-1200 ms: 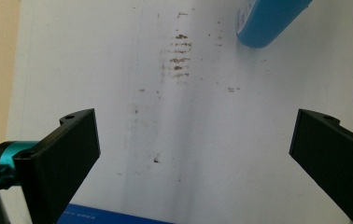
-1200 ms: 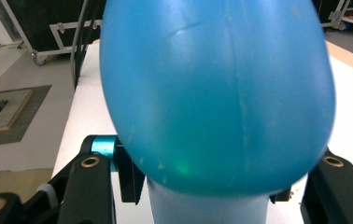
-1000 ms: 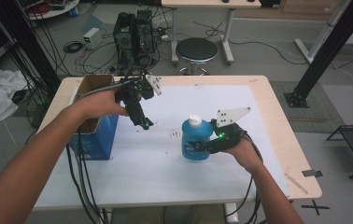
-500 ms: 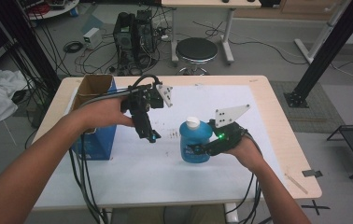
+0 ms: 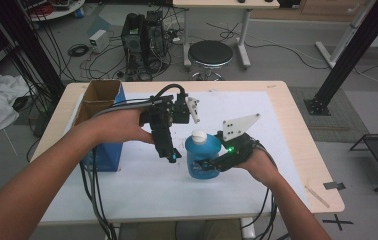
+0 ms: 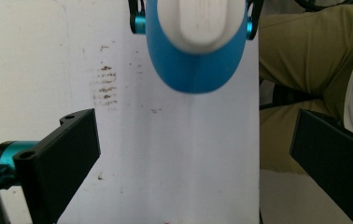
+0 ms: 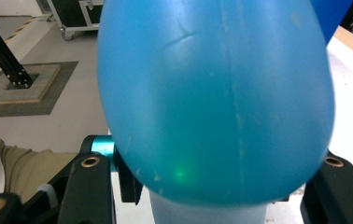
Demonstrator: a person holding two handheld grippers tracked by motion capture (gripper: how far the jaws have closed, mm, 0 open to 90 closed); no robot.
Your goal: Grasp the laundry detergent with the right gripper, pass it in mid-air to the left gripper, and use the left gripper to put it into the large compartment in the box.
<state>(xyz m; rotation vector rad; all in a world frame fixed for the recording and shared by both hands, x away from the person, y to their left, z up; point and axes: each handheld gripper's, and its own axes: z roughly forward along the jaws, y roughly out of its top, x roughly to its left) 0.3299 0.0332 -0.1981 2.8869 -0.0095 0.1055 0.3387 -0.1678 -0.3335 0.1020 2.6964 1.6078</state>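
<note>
Blue bottle (image 5: 202, 158) with its white cap (image 5: 199, 135) stands upright on the white sheet (image 5: 142, 185) near the middle of the table (image 5: 302, 145), and your right gripper (image 5: 216, 163) has its jaws pinching the bottle's body from the right-edge side. Your left gripper (image 5: 172, 156) hangs just beside the bottle toward the left edge, pointing down with its jaws spread wide and nothing between them. Near the far left corner sits a blue cardboard box (image 5: 102, 125).
</note>
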